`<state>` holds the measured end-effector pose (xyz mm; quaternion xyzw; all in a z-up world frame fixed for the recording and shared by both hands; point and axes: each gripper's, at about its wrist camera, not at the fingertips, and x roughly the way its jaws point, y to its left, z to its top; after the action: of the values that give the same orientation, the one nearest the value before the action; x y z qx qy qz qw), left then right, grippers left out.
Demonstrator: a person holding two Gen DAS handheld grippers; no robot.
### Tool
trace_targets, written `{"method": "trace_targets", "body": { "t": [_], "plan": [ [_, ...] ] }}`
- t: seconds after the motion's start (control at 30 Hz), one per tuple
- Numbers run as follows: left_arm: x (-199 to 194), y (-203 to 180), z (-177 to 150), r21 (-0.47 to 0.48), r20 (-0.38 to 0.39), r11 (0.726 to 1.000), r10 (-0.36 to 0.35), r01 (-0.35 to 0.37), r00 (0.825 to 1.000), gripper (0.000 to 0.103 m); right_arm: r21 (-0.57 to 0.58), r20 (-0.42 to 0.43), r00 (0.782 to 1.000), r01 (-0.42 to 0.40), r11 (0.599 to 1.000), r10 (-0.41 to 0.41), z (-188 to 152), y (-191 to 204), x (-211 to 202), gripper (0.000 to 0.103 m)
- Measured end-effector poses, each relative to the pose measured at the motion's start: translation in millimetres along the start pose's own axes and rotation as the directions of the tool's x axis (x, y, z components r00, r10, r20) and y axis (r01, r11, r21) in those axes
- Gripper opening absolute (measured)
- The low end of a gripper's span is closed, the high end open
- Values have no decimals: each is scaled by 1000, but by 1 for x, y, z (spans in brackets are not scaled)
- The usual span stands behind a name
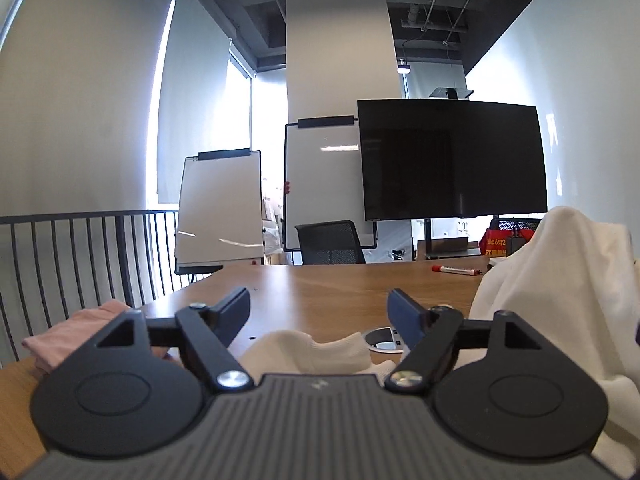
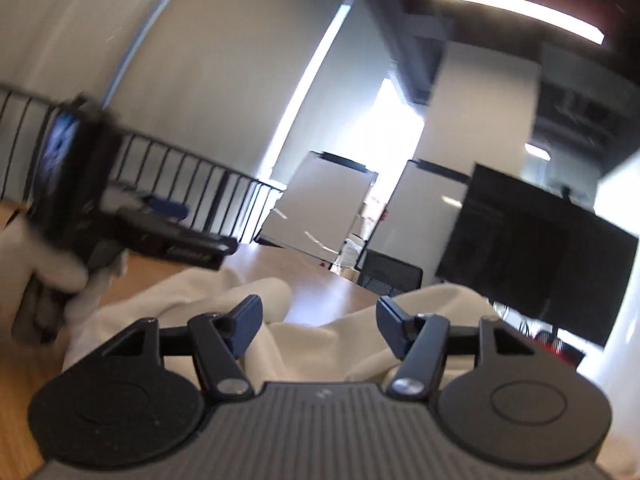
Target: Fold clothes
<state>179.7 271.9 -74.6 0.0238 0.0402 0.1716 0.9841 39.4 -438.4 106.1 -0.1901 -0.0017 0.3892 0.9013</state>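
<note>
Our left claw (image 1: 319,312) is open, empty; right claw (image 2: 319,322) also open above the white cloth (image 2: 320,344); crumpled on the counter (image 1: 320,284), no clear long axis.

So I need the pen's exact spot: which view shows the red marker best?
The left wrist view: the red marker lies sharp on the wooden table, just left of the white garment. The right wrist view is blurred and doesn't show it.

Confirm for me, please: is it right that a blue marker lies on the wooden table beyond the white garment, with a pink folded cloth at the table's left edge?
Not quite: the marker is red, not blue, as the left wrist view shows. The rest holds: it lies on the wooden table beyond the white garment, and the pink folded cloth sits at the table's left edge.
</note>
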Motion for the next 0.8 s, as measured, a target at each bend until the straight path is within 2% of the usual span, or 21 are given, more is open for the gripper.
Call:
{"method": "trace_targets", "body": {
  "t": [0.07,0.13,0.17,0.27,0.3,0.37,0.47,0.53,0.57,0.6,0.73,0.77,0.8],
  "plan": [
    [4,5,2,-54,-40,998,-41,39,998,74,-128,-33,995,-98,987,94,8,27,-19,71],
    [5,10,1,-83,-44,995,-51,47,998,74,-132,-86,976,-209,969,199,7,35,-23,71],
    [3,9,1,-64,-30,997,-36,34,999,74,-133,-112,967,-242,961,228,5,36,-19,71],
    [-1,5,1,2,19,1000,14,-14,1000,74,-116,-212,939,-300,947,272,-11,32,-2,71],
    [-1,5,3,-4,18,1000,4,-4,1000,74,-120,-241,934,-297,947,263,-22,24,9,71],
    [-3,9,6,-45,12,998,-33,34,999,75,-123,-267,929,-297,947,257,-23,30,8,71],
    [-4,10,7,-55,39,997,-50,53,998,83,-96,-266,917,-332,938,297,-24,37,3,69],
    [-2,9,6,-41,39,998,-52,53,998,83,-109,-278,913,-338,935,297,-33,39,8,58],
    [-1,9,6,-43,30,997,-57,58,998,83,-118,-286,913,-336,935,291,-37,39,13,41],
    [0,9,6,-53,24,996,-67,69,997,83,-127,-295,912,-333,934,285,-41,39,17,33],
    [-2,12,4,-63,55,992,-102,106,993,84,-91,-255,927,-306,948,275,-40,46,11,16],
    [-1,10,2,-44,58,993,-107,109,993,83,-76,-232,937,-285,956,261,-49,34,19,8],
    [-1,7,0,-24,60,993,-111,113,992,83,-58,-209,948,-257,965,240,-54,27,22,5]
  ]
}}
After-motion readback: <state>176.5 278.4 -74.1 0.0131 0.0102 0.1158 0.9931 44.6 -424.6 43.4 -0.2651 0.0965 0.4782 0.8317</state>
